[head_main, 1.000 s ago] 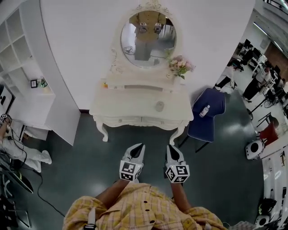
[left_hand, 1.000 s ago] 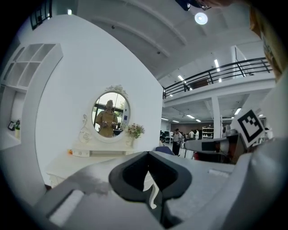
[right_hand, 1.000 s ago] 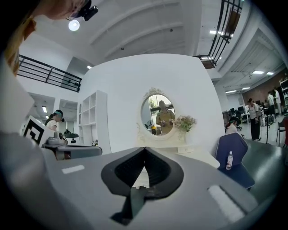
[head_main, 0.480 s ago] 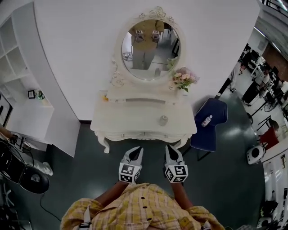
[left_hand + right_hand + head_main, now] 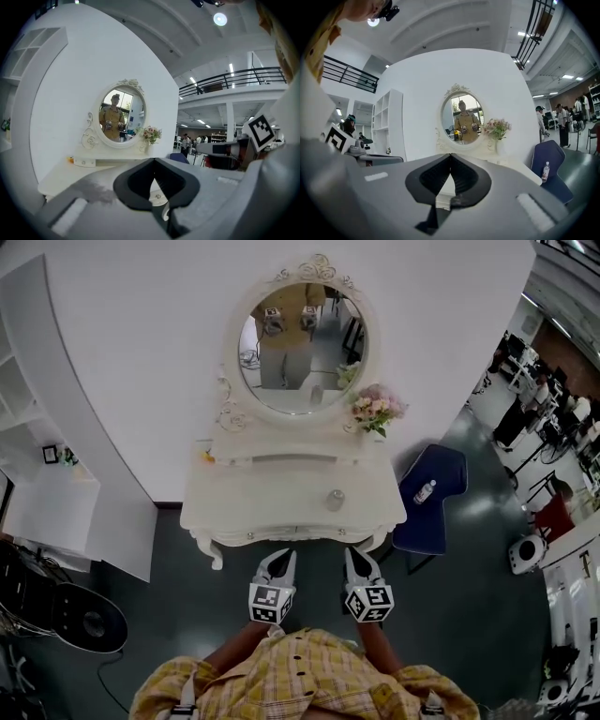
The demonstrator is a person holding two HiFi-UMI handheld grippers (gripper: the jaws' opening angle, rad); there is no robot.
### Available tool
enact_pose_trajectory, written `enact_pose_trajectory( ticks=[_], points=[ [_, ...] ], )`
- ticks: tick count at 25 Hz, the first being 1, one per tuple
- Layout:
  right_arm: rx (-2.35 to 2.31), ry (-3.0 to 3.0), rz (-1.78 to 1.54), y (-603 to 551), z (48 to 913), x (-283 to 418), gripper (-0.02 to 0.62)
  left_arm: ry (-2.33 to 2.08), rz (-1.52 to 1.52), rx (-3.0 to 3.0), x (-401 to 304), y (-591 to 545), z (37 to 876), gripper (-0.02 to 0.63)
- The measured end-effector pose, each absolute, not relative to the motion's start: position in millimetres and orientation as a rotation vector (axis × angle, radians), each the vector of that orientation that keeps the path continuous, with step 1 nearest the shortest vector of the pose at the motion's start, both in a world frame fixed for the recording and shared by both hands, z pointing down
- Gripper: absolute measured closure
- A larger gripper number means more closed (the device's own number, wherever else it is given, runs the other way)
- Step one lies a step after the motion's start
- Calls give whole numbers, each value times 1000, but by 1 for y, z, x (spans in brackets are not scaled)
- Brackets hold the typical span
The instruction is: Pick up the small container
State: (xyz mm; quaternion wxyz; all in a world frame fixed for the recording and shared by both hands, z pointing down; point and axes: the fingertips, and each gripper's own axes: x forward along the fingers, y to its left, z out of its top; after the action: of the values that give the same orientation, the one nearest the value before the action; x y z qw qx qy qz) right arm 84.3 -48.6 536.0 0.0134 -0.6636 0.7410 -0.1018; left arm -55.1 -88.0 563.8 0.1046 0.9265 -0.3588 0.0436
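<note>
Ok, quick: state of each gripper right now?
Left gripper: closed, holding nothing.
Right gripper: closed, holding nothing.

The small container [image 5: 335, 500] is a round, pale grey pot standing upright on the white counter [image 5: 244, 507]. It lies well ahead of the right gripper's [image 5: 355, 554] jaws, apart from them.

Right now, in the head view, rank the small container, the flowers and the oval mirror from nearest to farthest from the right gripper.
1. small container, front right of the dressing table, just ahead of the right gripper.
2. flowers, back right of the tabletop.
3. oval mirror, at the very back, centre.
</note>
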Motion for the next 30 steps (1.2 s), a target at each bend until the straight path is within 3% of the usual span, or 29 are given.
enact_pose_trajectory(
  ticks=[13,30],
  points=[
    [-2102,2327,-387,-87,556,86,592,-1057,108,2704,-40,-126,571,606],
    [-2043,2359,-503,-164,604,151,593,-1057,277,2713,28,-186,602,606]
  ],
)
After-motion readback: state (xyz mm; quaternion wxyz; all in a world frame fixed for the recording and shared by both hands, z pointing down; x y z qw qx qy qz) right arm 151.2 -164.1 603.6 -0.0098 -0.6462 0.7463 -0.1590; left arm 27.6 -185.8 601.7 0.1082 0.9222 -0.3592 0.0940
